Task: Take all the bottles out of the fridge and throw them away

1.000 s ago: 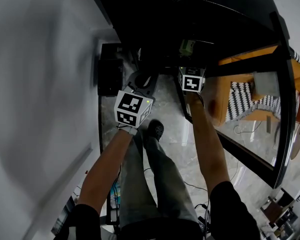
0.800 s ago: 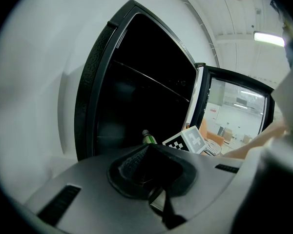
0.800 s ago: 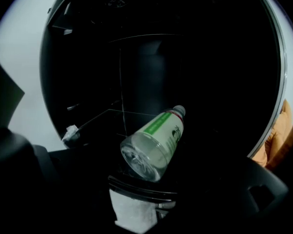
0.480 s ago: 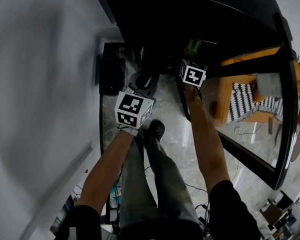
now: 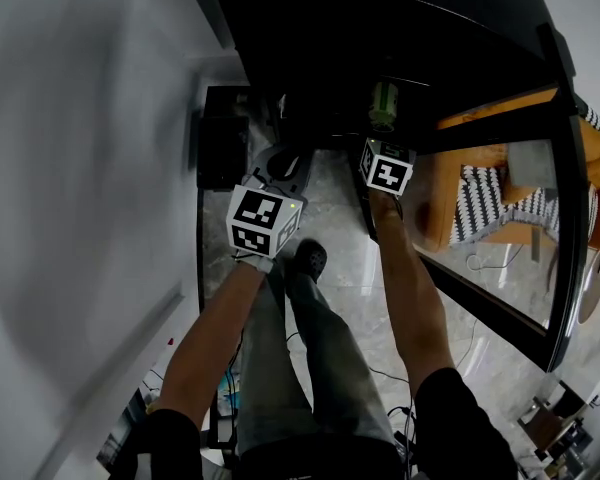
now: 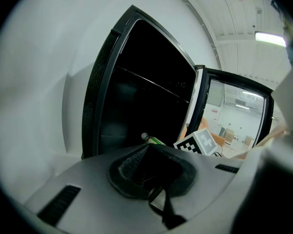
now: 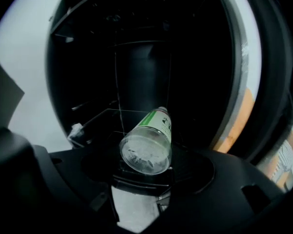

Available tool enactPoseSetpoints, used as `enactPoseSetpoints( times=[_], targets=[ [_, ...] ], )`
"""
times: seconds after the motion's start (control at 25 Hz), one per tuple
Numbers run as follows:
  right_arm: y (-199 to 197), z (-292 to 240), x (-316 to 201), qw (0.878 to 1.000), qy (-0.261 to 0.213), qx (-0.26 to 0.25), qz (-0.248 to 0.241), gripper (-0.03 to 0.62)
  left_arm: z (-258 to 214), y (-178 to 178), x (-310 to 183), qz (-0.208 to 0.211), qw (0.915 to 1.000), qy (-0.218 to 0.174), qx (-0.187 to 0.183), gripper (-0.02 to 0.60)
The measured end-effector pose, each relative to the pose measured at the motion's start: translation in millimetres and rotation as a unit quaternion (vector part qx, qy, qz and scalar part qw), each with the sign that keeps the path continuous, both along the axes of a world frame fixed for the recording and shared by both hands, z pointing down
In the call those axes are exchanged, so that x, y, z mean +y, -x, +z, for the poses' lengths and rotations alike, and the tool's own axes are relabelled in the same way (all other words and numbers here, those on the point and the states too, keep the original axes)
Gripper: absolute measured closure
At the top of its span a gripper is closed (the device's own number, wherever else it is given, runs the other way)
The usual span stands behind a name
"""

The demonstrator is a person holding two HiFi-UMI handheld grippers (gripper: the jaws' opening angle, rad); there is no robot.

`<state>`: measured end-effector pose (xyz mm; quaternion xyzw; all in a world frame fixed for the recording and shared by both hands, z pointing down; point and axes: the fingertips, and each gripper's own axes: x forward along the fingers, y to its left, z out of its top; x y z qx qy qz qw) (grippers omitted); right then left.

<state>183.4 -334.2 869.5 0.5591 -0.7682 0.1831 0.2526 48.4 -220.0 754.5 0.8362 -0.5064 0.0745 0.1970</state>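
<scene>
Between the just-closing jaws of the right tool (image 5: 384,136) — a green-labelled bottle (image 7: 146,147)

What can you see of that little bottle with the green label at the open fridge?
The bottle is small, clear and plastic-looking, with a green-and-white label and a pale cap. It is tilted, round base toward the right hand-held gripper, cap pointing up into the dark open fridge. Its base sits between that gripper's jaws, which have just been closing on it; nothing else seems to touch it.
</scene>
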Motion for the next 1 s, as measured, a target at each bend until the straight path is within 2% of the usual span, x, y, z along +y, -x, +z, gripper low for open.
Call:
enactPoseSetpoints(
  times=[0.28,0.56,0.76,1.0],
  targets=[
    [-5.7,-28.4,53.9,1.0,0.011,-0.012,-0.013,0.266,-34.0,-8.0,22.9,-0.009,0.9999,0.004,0.012,0.577],
    [-15.9,-88.5,87.8,0.999,0.024,-0.034,-0.008,0.266,-83.2,-13.7,47.0,-0.019,0.9996,0.013,0.014,0.575],
    [-22.8,-160.9,115.1,0.998,0.02,-0.059,-0.015,0.269,-136.7,-22.1,59.8,-0.026,0.9995,0.007,0.015,0.575],
    [-23.0,-257.0,141.4,0.996,-0.008,-0.086,-0.032,0.27,-212.4,-37.5,68.5,-0.027,0.9994,-0.017,0.015,0.575]
  ],
)
